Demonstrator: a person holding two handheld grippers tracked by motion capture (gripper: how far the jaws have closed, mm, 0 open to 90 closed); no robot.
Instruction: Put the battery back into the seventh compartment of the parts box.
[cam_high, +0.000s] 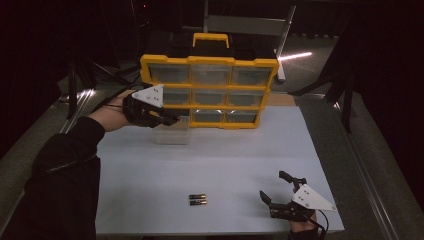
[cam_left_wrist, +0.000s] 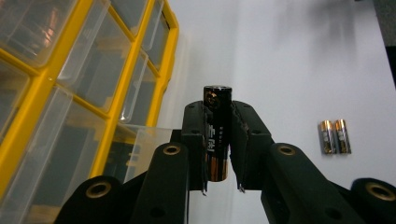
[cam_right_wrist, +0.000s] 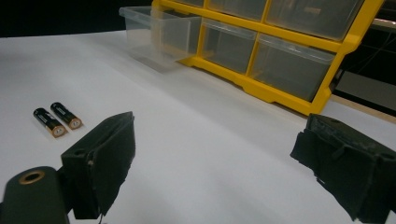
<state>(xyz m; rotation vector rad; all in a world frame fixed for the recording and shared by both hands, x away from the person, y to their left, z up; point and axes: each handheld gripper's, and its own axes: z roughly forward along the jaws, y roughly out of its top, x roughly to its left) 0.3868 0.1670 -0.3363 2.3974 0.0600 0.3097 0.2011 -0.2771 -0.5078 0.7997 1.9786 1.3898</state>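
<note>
My left gripper (cam_left_wrist: 218, 144) is shut on a black and copper battery (cam_left_wrist: 216, 128), held upright between its pads. In the high view that gripper (cam_high: 167, 119) hovers over a clear drawer (cam_high: 171, 134) pulled out of the bottom left slot of a yellow organizer (cam_high: 210, 90). Two more batteries (cam_high: 197, 199) lie side by side on the white table (cam_high: 210, 160) near the front; they also lie at the left (cam_right_wrist: 57, 119) in the right gripper view. My right gripper (cam_high: 276, 189) rests open at the front right, nothing between its pads (cam_right_wrist: 109, 158).
The yellow organizer (cam_right_wrist: 280, 51) stands upright at the back of the white surface, its clear drawers shut except the pulled-out one (cam_right_wrist: 159, 35). Dark metal table edges and stands surround the white sheet.
</note>
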